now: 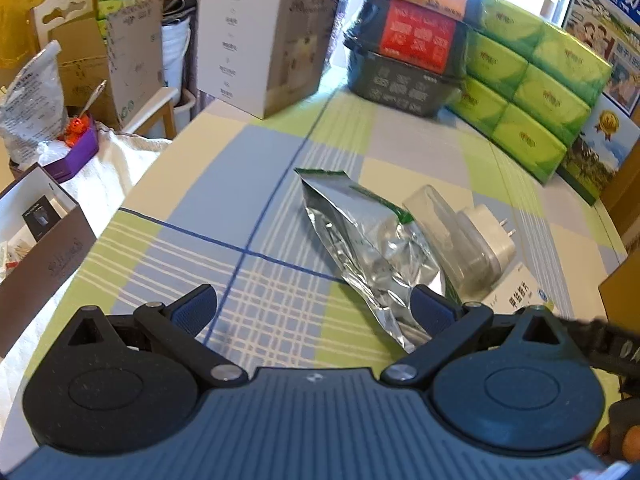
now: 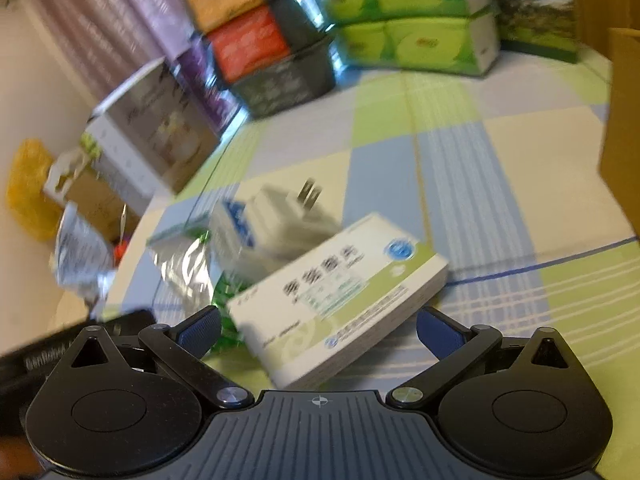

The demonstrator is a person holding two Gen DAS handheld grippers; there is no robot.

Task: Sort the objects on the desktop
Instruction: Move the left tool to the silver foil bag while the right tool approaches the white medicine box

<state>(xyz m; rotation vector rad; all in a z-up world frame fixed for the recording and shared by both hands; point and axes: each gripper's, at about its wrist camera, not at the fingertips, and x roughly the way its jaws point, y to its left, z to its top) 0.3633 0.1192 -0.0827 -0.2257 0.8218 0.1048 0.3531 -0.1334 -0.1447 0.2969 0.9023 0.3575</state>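
Observation:
A crumpled silver foil pouch [image 1: 362,240] with green trim lies on the checked tablecloth [image 1: 224,184]. Beside it to the right is a white plug adapter [image 1: 490,232] in a clear shell, then a white-and-green medicine box [image 1: 518,292]. My left gripper [image 1: 314,308] is open just above the cloth, its right pad at the pouch's near end. In the right wrist view, blurred by motion, the medicine box [image 2: 340,292] lies between the open fingers of my right gripper [image 2: 318,332], tilted against the adapter [image 2: 280,220]. The pouch [image 2: 182,260] is left of it.
Along the back of the table stand a white carton [image 1: 256,36], stacked dark packs with red and orange labels [image 1: 412,48], green tissue packs [image 1: 532,92] and a milk carton box [image 1: 604,80]. A brown cardboard edge [image 2: 622,128] stands right. Off the table's left edge are bags and boxes [image 1: 60,92].

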